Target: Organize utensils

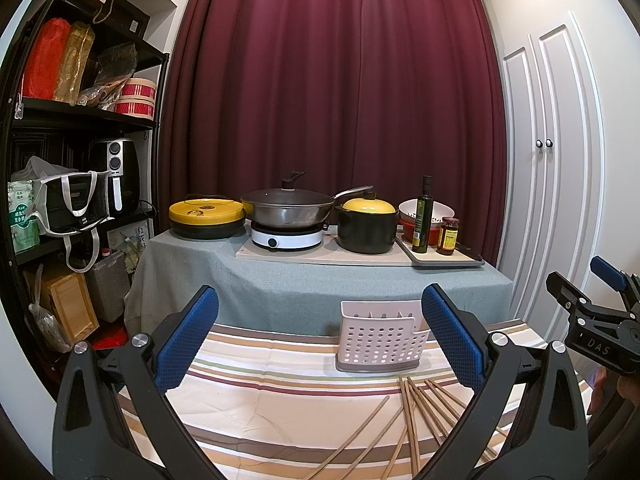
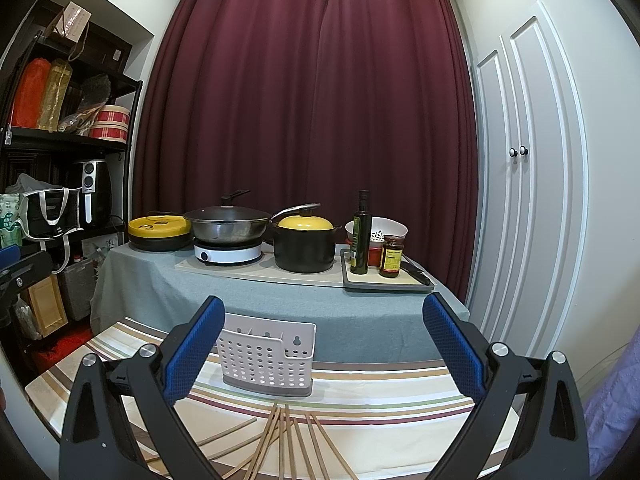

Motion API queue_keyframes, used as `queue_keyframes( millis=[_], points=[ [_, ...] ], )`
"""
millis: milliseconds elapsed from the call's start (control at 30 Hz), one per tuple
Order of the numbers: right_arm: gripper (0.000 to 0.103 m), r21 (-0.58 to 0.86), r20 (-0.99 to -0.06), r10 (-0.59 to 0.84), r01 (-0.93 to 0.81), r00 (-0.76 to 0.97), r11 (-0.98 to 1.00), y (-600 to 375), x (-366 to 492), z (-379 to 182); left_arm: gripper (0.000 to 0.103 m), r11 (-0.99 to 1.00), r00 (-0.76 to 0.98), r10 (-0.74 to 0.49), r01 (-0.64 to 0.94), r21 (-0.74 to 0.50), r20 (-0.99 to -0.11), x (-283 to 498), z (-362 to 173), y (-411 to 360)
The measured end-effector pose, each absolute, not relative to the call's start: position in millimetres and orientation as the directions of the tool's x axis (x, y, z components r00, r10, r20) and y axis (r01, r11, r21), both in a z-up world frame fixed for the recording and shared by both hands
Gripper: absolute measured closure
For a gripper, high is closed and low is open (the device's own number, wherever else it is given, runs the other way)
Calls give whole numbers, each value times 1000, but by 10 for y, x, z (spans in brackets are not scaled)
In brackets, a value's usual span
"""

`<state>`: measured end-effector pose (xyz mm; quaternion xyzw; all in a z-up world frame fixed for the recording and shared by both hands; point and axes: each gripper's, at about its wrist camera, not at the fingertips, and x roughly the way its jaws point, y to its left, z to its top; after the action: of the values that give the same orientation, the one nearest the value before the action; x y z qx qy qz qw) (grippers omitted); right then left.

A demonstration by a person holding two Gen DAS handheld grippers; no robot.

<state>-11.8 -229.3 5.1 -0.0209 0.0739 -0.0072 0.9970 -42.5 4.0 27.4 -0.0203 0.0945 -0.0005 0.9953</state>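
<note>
Left wrist view: left gripper point(image 1: 320, 340) held above striped tablecloth point(image 1: 256, 392), jaws wide apart, empty. Right gripper point(image 2: 320, 344) likewise spread and empty. Chopsticks point(image 2: 288, 444) scattered loose and crossing on the near cloth; white perforated holder point(image 2: 268, 356) upright just beyond them. Likely trouble: pinching one stick among overlapping ones, dragging neighbours off the near edge; also knocking the light holder over on insertion.

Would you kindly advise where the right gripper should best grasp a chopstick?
Probably mid-shaft, from above. The chopsticks lie flat, fanned on the striped tablecloth before the white holder; the right gripper, open, should close across an outer stick's thin width.
</note>
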Motion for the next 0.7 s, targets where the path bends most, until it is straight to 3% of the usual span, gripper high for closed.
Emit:
queue_keyframes(
  millis=[433, 700],
  points=[
    [6, -39, -160, -13, 6, 987, 999, -2269, -119, 29, 4, 1000, 980, 8, -11, -16, -201, -359, 158, 64],
    [6, -31, -267, 7, -16, 964, 999, -2346, 52, -375, 4, 999, 947, -19, 34, 39, -321, -39, -615, 184]
  ],
)
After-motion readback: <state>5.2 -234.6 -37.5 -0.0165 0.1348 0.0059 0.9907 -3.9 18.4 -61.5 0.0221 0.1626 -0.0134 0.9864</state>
